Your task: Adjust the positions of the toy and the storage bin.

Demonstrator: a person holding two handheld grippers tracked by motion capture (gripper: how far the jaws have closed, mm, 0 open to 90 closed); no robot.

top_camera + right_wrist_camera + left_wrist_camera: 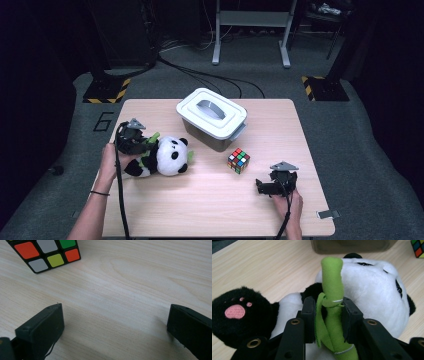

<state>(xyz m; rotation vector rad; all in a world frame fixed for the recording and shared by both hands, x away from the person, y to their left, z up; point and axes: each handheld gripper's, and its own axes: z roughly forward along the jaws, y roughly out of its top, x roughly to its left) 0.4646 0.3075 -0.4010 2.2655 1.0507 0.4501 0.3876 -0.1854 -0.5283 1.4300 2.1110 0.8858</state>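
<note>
The left gripper (328, 320) had clamped the panda's (372, 297) soft green bamboo stalk (333, 290), a light, squashy handhold, while the right gripper (115, 322) rested open.

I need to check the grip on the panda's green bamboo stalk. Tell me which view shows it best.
The left gripper view: the bamboo stalk stands close up between the left gripper, whose pads press on both its sides. In the high view the stalk is a small green tip beside that gripper. The right gripper view looks at bare table and the cube.
</note>
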